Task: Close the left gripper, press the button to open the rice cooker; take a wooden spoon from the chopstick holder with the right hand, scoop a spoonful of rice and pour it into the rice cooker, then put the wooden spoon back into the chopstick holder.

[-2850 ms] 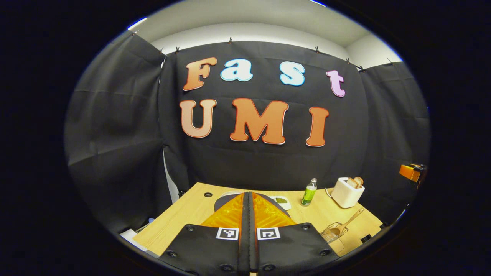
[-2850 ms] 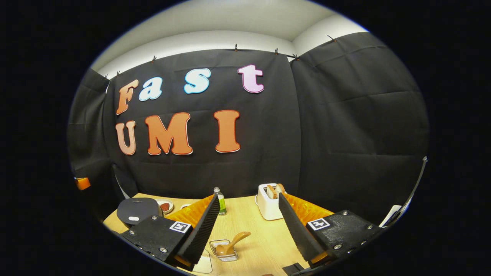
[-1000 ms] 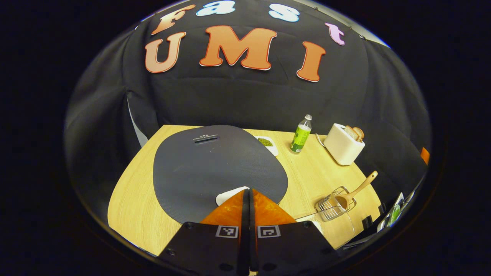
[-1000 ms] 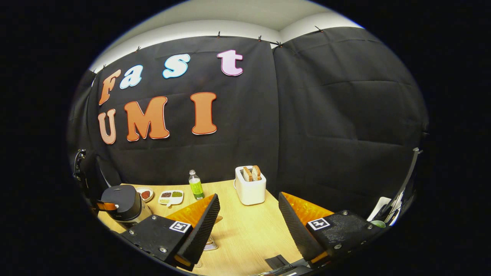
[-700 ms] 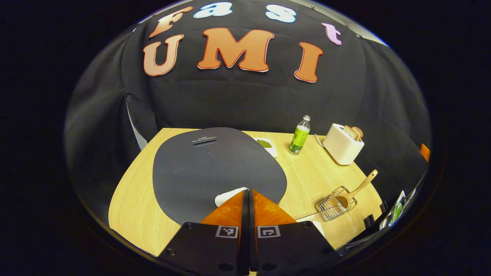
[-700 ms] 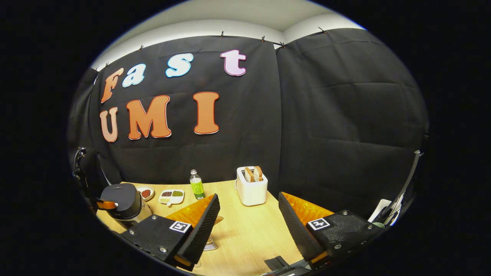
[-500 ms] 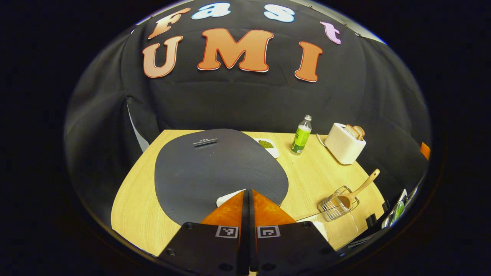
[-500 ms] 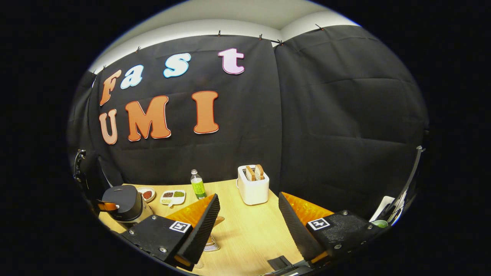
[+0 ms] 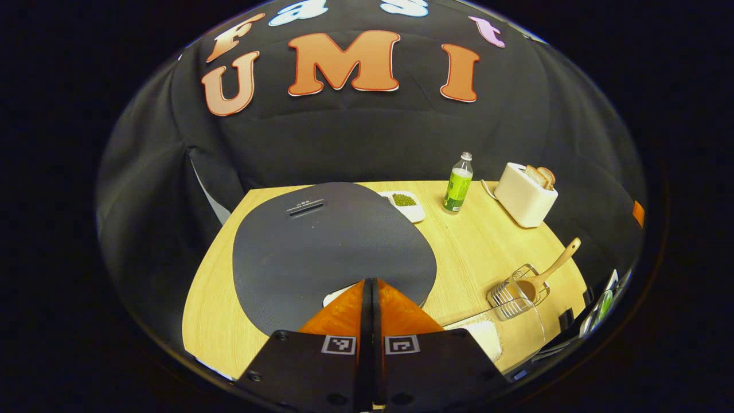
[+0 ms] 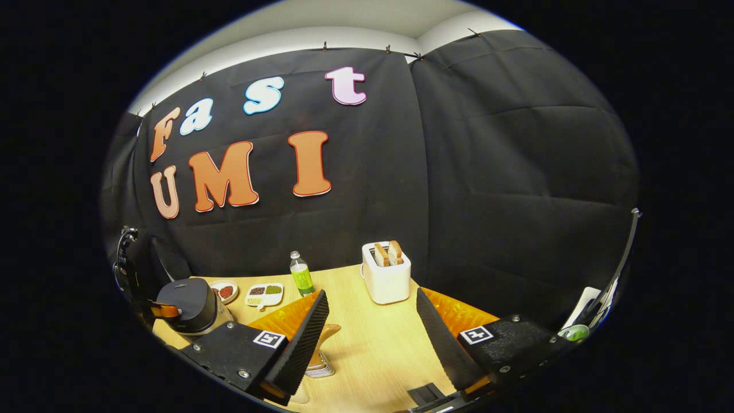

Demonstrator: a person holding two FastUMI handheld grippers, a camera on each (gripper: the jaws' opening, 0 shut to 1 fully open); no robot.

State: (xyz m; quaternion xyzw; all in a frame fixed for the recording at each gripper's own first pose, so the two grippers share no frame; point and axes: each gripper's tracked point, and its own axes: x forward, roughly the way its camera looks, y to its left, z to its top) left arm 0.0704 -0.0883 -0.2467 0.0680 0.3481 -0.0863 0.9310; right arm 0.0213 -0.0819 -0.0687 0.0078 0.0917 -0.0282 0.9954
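Now pressing down on the rice cooker (image 9: 332,241): left gripper (image 9: 371,282) clenched, both fingers meeting with no gap, tips resting at the near edge of the dark closed lid, right on the pale button (image 9: 338,295) poking out beside them. Seen from the right gripper view, sitting at the far left of the table (image 10: 373,344) as a dark round rice cooker (image 10: 189,307), with the left gripper (image 10: 163,310) touching its front.

Taking the rice cooker as the landmark in the left gripper view: standing well off to its right, wire chopstick holder (image 9: 513,292) with the wooden spoon (image 9: 545,275) leaning inside, bowl down, handle tilting up and away to the right. Lying just in front of that holder, clear container with white rice (image 9: 481,335). Peeking out from behind the lid on the right, small white dish (image 9: 407,203) holding green grains. Standing farther right of that dish, green bottle (image 9: 457,186), upright. Sitting beyond the bottle, white toaster (image 9: 524,195) with bread slices sticking up.

Hovering released over the table well to the right of the rice cooker, right gripper (image 10: 371,301), fingers spread wide and grasping nothing. Showing partly behind its left finger, chopstick holder (image 10: 318,361) and a bit of wooden spoon (image 10: 327,331).
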